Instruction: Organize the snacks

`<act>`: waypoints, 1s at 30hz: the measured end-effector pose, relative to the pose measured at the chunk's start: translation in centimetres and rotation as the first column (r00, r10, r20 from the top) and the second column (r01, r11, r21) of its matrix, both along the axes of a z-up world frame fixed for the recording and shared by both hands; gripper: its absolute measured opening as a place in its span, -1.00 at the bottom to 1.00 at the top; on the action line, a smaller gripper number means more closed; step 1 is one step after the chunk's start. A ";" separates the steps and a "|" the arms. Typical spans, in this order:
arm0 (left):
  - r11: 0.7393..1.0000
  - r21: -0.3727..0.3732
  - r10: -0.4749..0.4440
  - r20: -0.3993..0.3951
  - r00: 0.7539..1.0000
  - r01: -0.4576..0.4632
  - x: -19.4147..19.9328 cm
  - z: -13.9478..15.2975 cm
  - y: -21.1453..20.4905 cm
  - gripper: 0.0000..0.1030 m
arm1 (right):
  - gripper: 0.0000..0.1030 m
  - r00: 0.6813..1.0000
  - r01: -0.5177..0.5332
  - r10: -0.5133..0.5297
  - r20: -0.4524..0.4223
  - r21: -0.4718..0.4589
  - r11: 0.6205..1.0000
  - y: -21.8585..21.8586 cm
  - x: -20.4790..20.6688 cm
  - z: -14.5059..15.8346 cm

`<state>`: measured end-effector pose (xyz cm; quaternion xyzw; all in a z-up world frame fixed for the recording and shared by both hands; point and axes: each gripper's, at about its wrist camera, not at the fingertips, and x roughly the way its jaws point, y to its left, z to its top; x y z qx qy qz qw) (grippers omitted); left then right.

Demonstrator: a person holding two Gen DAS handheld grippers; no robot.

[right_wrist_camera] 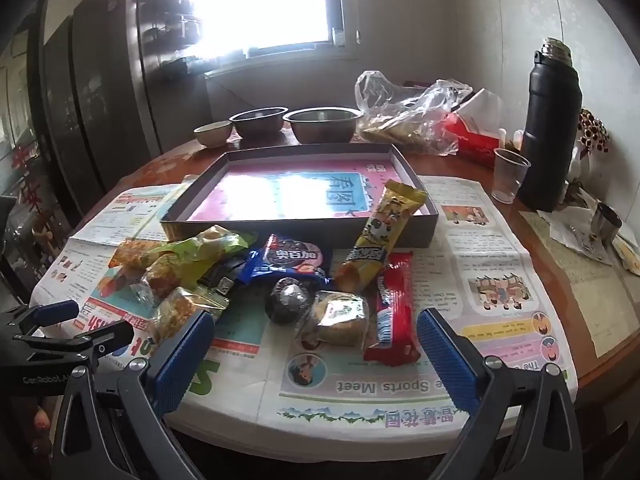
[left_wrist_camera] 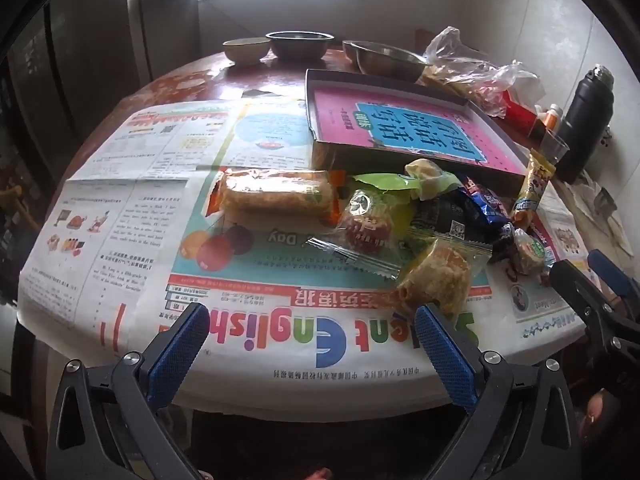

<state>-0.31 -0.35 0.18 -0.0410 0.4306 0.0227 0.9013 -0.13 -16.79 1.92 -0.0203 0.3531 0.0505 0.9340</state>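
Both grippers hang over the near edge of the round table [right_wrist_camera: 560, 280], each with its jaws spread to full width and nothing between them: the left gripper [left_wrist_camera: 312, 320] just short of a clear-wrapped pastry [left_wrist_camera: 436, 276], the right gripper [right_wrist_camera: 316, 328] short of a red wafer bar [right_wrist_camera: 394, 308]. The snacks lie in a loose heap on the newspaper [left_wrist_camera: 120, 208] along the near wall of the shallow cardboard box [right_wrist_camera: 200, 192], which sits toward the table's centre; a yellow snack stick [right_wrist_camera: 380, 232] leans tilted against that wall, and a blue biscuit pack [right_wrist_camera: 288, 260] lies beside it
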 end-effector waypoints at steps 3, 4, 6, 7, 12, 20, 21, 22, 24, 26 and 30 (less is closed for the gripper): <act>0.999 -0.042 -0.015 -0.016 1.000 0.015 -0.3 0.0 0.4 0.98 | 0.98 1.000 -0.011 0.011 0.000 -0.019 1.000 0.2 -0.3 -0.1; 0.999 -0.039 -0.016 -0.024 1.000 0.015 -0.2 0.0 0.3 0.98 | 0.98 1.000 -0.008 0.008 -0.002 -0.018 1.000 0.1 -0.3 -0.2; 0.999 -0.037 -0.025 -0.034 0.999 0.023 -0.4 0.2 0.2 0.98 | 0.98 1.000 -0.005 0.005 -0.009 -0.011 1.000 0.0 -0.3 -0.3; 0.999 -0.035 -0.024 -0.046 0.999 0.023 -0.1 0.3 0.1 0.98 | 0.98 1.000 -0.010 0.010 -0.011 -0.009 1.000 0.2 -0.3 -0.4; 0.999 -0.034 -0.032 -0.039 0.999 0.031 -0.2 0.4 -0.3 0.98 | 0.98 1.000 -0.008 0.008 -0.008 -0.006 1.000 -0.2 -0.6 -0.8; 0.998 -0.033 -0.052 -0.031 0.998 0.051 -0.5 0.3 -1.0 0.98 | 0.98 1.000 -0.002 0.002 -0.014 -0.005 1.000 -0.3 -0.9 -0.5; 0.998 -0.032 -0.053 -0.029 0.998 0.052 -0.6 0.4 -1.1 0.98 | 0.98 1.000 -0.003 0.003 -0.015 -0.007 1.000 -0.2 -0.9 -0.5; 0.998 -0.032 -0.055 -0.027 0.998 0.054 -0.7 0.4 -1.2 0.98 | 0.98 1.000 -0.004 0.003 -0.016 -0.007 1.000 -0.2 -0.9 -0.5; 0.998 -0.034 -0.059 -0.026 0.998 0.058 -0.8 0.4 -1.3 0.98 | 0.98 1.000 -0.009 0.009 -0.017 -0.007 1.000 -0.1 -1.0 -0.5; 0.998 -0.036 -0.060 -0.025 0.998 0.059 -0.9 0.4 -1.4 0.98 | 0.98 1.000 -0.014 0.014 -0.020 -0.009 1.000 -0.1 -1.0 -0.6; 0.998 -0.032 -0.060 -0.018 0.998 0.059 -1.2 0.6 -1.6 0.98 | 0.98 1.000 -0.023 0.023 -0.018 -0.008 1.000 0.1 -1.2 -0.6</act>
